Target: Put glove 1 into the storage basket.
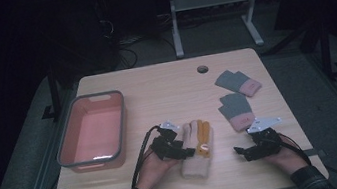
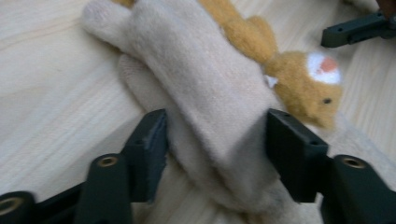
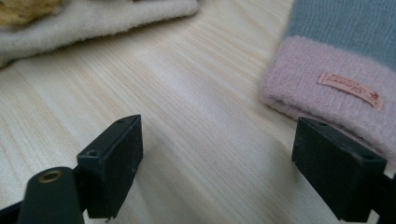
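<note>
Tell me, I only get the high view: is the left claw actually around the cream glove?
Observer: Yes. The left claw has a jaw against each side of the cream glove. I cannot tell whether it squeezes.
Operator: What is the orange bit beside it?
Observer: The orange piece has a small face on it, with a dark eye and a white and pink patch.
Operator: And the right claw?
Observer: The right claw is open over bare table, and the pink cuff of a grey glove lies just beyond one jaw.
</note>
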### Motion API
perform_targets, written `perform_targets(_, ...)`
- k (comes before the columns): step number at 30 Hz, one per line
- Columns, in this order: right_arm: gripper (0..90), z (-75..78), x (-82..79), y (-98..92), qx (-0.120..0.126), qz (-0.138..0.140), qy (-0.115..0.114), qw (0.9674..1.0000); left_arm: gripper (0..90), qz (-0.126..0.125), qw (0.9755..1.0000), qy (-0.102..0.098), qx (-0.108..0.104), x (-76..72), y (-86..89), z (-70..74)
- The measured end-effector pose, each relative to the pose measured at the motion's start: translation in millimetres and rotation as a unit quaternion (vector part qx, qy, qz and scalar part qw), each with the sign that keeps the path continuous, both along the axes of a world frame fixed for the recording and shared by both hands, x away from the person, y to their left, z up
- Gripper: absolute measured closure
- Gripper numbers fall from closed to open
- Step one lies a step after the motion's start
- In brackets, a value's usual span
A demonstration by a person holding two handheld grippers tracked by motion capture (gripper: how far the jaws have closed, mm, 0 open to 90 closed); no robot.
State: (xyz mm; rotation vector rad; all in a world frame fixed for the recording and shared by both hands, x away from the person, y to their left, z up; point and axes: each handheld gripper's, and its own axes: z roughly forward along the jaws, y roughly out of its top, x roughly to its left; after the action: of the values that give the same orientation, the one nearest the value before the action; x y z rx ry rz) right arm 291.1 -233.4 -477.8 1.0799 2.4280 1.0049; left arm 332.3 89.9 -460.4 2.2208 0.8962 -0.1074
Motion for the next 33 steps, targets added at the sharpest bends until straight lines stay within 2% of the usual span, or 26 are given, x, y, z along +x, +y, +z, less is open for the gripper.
perform_targets(5,14.1,-2.2,1.0,-2.3,0.012,-0.002,0.002,0.9999,61.9,-0.019,0.9998,0.008,-0.006,-2.2,-1.9,0.8)
perform_targets(8,13.2,-3.6,1.7,-3.7,0.017,0.0,-0.001,0.9999,74.9,-0.024,0.9997,0.005,0.005,-3.8,-3.6,3.0)
perform_targets(10,13.2,-4.1,1.5,-4.1,0.019,0.0,-0.002,0.9998,78.2,-0.026,0.9996,0.002,0.009,-3.9,-3.9,3.5)
perform_targets(17,13.1,-4.1,1.6,-4.1,0.019,0.0,-0.002,0.9998,81.1,-0.025,0.9997,0.002,-0.003,-3.6,-2.1,10.0)
perform_targets(23,13.0,-4.1,1.7,-4.1,0.019,0.0,-0.002,0.9998,81.4,-0.025,0.9996,-0.011,-0.01,-3.2,3.4,23.1)
perform_targets(33,12.5,-4.1,1.6,-4.0,0.019,-0.001,0.0,0.9998,81.5,0.0,0.9991,-0.036,-0.023,3.4,25.5,47.8)
